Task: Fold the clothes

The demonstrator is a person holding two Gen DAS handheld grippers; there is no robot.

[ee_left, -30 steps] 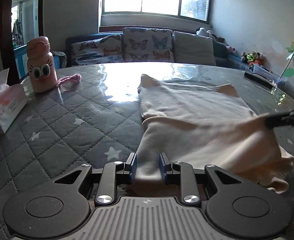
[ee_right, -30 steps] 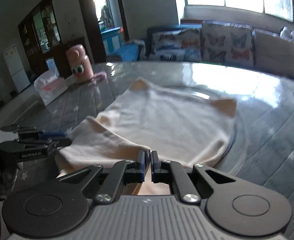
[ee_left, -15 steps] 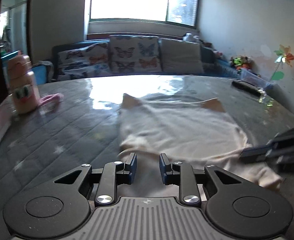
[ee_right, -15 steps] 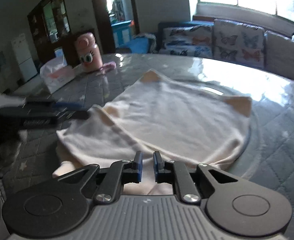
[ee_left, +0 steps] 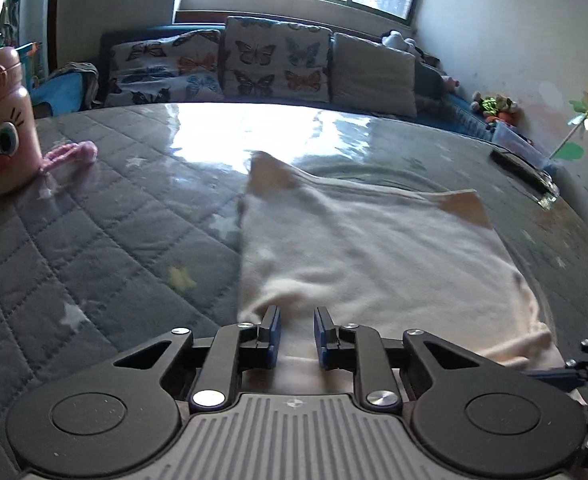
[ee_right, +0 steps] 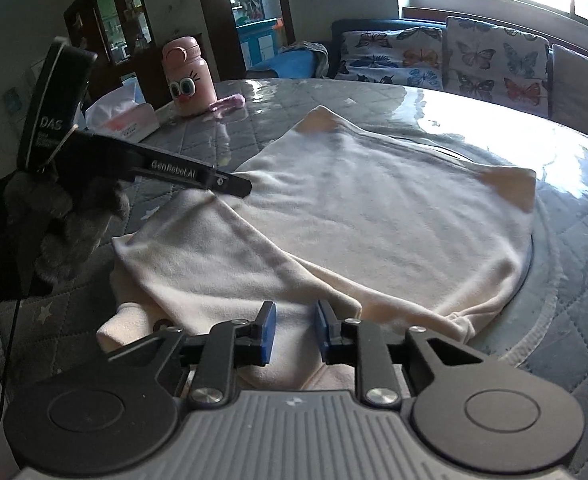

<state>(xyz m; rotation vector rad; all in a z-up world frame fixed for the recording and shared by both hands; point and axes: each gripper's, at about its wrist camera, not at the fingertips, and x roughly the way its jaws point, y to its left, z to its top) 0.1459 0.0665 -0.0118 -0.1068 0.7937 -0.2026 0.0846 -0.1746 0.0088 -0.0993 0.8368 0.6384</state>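
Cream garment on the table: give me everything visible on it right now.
The cream garment looks like soft fleece or knit and lies mostly flat on the quilted grey table cover. Two tan pointed corners stick out at its far edge. Its near part is folded over into a thicker, rumpled layer with creases. Cloth lies between the parted fingers of both the left gripper and the right gripper, whose pads do not press it; both sets of jaws just shifted. Nothing else rests on it.

L gripper fingers narrowing, R gripper fingers just parted, both apart
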